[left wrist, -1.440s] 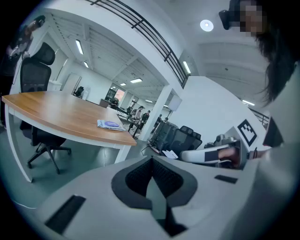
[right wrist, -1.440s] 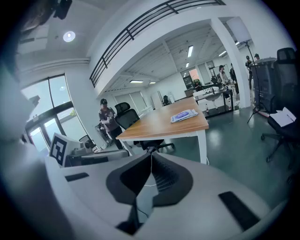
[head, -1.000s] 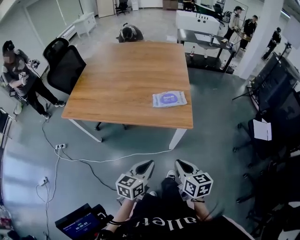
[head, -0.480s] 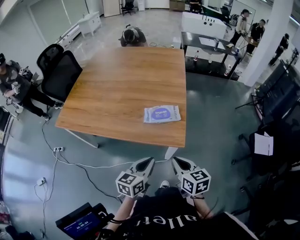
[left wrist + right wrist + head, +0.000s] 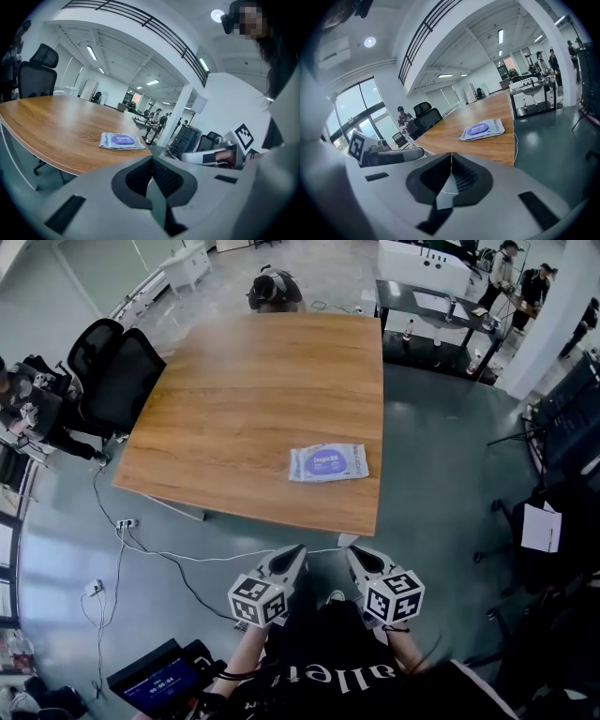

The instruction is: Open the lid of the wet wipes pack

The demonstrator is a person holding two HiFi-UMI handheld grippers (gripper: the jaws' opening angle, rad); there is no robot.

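Near right on the brown wooden desk (image 5: 234,399), the flat blue-white wet wipes pack (image 5: 328,463) looms closer; left gripper (image 5: 297,550) and right gripper (image 5: 354,553), jaws together, hang short.

Desk (image 5: 244,399): wood-grain top, smooth, satin sheen, white metal-looking legs. Wet wipes pack (image 5: 328,463): soft plastic film, slightly crinkled, glossy, with a shiny blue label. Floor (image 5: 441,474): grey-green, smooth, polished, reflects light. Left gripper (image 5: 296,551) and right gripper (image 5: 354,555): matt light-grey plastic shells, matt black-and-white marker cubes. Fingers (image 5: 139,177) on the left carry dark dotted rubbery pads; the right fingers (image 5: 462,178) have dark ribbed ones. Office chair (image 5: 127,381), far left: black, matt, fabric-like.
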